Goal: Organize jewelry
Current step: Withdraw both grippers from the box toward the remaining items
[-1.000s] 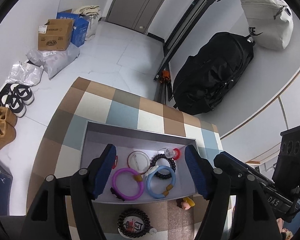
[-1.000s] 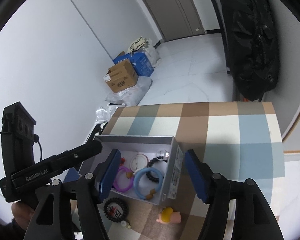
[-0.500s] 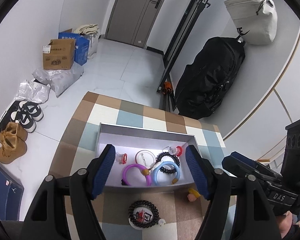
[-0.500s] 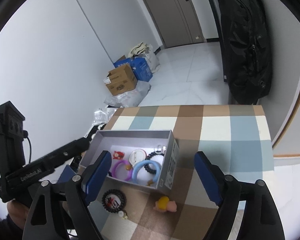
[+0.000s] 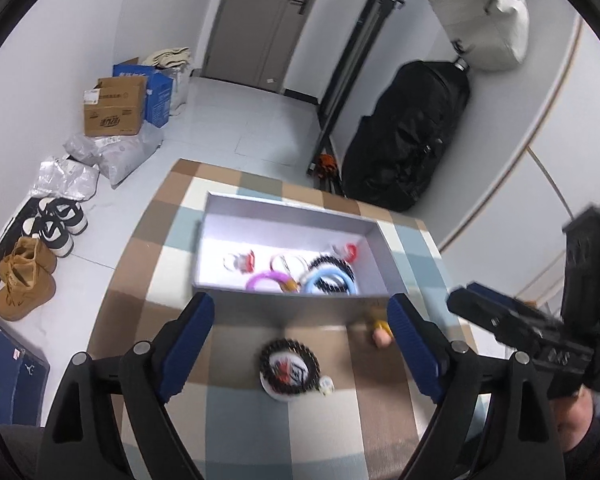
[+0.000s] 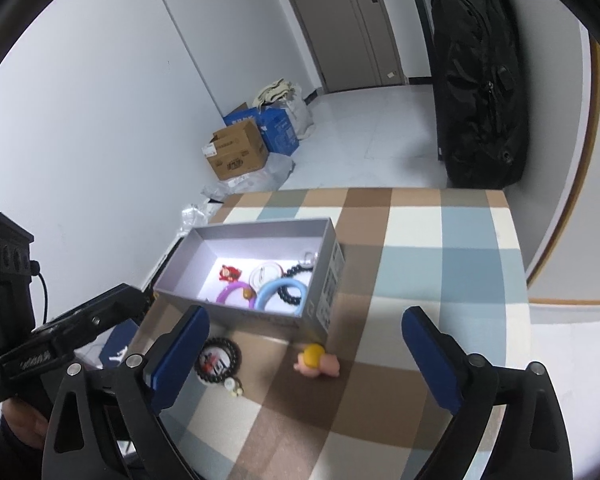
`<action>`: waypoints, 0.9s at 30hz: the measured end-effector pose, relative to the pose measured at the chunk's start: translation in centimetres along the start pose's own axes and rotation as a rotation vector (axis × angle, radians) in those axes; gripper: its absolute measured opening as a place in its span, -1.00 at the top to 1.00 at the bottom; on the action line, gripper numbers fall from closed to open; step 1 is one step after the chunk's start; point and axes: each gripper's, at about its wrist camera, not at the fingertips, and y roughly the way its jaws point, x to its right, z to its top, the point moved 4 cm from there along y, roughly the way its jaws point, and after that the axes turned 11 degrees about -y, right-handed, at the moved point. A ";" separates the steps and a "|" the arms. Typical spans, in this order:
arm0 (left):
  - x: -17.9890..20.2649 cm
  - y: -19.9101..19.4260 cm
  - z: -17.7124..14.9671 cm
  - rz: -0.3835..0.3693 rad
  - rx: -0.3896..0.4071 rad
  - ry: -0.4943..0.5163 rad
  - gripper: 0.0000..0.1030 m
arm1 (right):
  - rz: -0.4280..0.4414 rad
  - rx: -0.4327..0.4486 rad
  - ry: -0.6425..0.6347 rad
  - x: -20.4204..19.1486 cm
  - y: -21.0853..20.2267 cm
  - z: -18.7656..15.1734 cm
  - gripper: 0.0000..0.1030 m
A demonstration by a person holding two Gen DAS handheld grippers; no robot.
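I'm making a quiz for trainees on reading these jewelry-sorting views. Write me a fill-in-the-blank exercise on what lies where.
1. The purple ring and the light blue ring lie inside the grey ____.
2. The black bead bracelet with the round tag lies ____ the box, on the checked cloth.
3. The small pink figure has a ____ head.
4. Nothing is between the fingers of the right gripper; its jaws are ____.

Missing words: box; outside; yellow; opening
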 end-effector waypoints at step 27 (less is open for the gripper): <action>1.1 5.4 -6.1 -0.002 -0.354 -0.017 0.01 | -0.044 -0.018 0.103 2.6 -1.3 -1.2 -0.95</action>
